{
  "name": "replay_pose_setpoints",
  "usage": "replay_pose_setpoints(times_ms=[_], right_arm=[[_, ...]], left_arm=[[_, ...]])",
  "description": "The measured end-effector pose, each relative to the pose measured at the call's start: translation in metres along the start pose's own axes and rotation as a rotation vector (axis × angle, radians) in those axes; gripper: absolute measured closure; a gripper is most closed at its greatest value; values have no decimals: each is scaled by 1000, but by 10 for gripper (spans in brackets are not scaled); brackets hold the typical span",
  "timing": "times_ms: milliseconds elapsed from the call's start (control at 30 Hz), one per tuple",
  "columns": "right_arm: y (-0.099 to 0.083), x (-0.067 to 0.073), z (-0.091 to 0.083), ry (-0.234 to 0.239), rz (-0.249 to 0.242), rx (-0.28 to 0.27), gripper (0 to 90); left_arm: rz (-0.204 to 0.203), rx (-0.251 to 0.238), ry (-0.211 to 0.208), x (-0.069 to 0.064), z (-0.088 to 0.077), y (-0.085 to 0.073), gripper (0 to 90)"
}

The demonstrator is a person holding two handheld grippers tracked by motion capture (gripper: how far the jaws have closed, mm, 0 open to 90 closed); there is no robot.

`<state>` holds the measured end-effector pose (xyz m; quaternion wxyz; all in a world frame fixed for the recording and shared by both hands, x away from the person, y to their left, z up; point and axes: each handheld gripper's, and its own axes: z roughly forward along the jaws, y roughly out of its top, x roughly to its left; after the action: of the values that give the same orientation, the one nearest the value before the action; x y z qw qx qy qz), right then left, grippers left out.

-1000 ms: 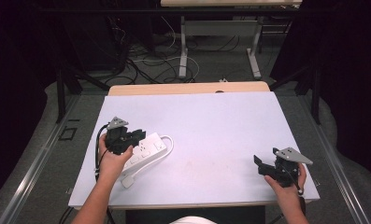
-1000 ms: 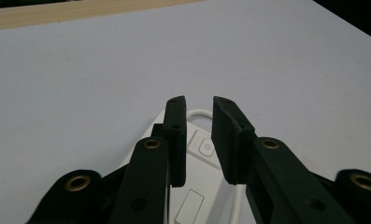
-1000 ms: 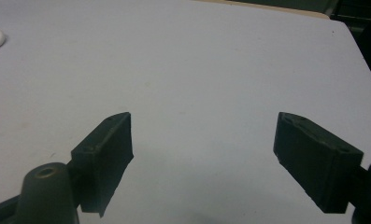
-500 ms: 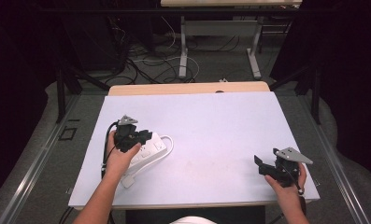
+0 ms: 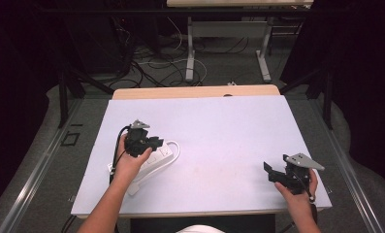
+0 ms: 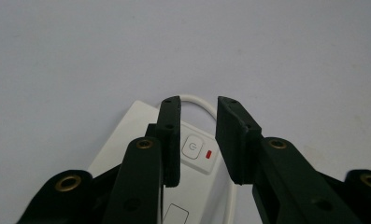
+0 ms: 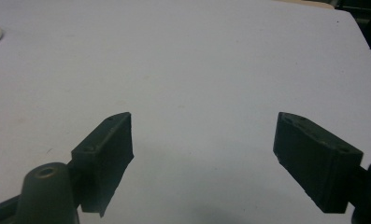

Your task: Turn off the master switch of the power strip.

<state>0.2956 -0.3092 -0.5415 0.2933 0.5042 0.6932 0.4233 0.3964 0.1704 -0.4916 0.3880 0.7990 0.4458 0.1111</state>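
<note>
Left gripper has shifted right along the power strip, its jaws just opening slightly, narrowly apart, gripping nothing. Strip is lying on the table's left, long axis diagonal, switch end pointing far-right. Right gripper is resting wide open, empty.

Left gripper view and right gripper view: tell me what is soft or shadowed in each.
Left gripper view: the near black arms blur at the bottom, while the power strip's button and red light read clearly. Right gripper view: the right gripper jaws look soft and cast a dim shadow on the evenly lit table.
</note>
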Motion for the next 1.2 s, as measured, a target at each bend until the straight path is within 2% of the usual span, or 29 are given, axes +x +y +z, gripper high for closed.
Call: replay_pose_setpoints(times_ms=[67,100,167,233,267,333,367,400,433,467,633,667,700,900,1000,1033,1067,1200], right_arm=[[0,-1,0,-5,3,18,192],[0,-1,1,0,4,3,193],[-1,-1,1,1,6,4,193],[-1,-2,1,1,6,6,193],[0,-2,0,-5,6,20,192],[-1,-2,2,-5,11,4,192],[-1,-2,1,-3,14,18,193],[-2,-2,4,-12,16,-18,192],[-1,-3,2,-7,14,10,192],[-1,-3,2,-6,16,10,193],[-1,-4,2,-3,16,17,193],[-2,-3,3,-6,23,6,193],[-1,-4,2,-6,19,22,198],[-1,-4,2,-4,15,19,198],[-2,-4,4,-12,15,-12,198],[-1,-5,2,-3,12,22,198],[-2,-5,2,1,13,14,198],[-1,-5,2,-1,12,21,198]], left_arm=[[-3,11,3,-1,2,0,723],[2,43,-3,-1,2,1,728],[-4,29,-3,-2,6,0,745],[10,49,4,-3,9,1,761],[-1,44,7,-4,11,0,771],[2,62,8,-4,13,0,788],[-3,72,6,-4,14,0,799],[-3,72,10,-4,15,0,809],[-8,66,14,-5,18,-1,823],[-14,61,27,-6,19,-1,832],[-21,85,32,-7,24,-2,897],[-11,87,37,-7,24,-2,900],[-14,85,30,-7,25,-2,900],[-29,101,43,-9,31,-4,900],[-39,112,51,-10,33,-5,900],[-40,113,48,-10,34,-6,900],[-31,116,50,-10,35,-6,900],[-38,123,68,-11,39,-6,900]])
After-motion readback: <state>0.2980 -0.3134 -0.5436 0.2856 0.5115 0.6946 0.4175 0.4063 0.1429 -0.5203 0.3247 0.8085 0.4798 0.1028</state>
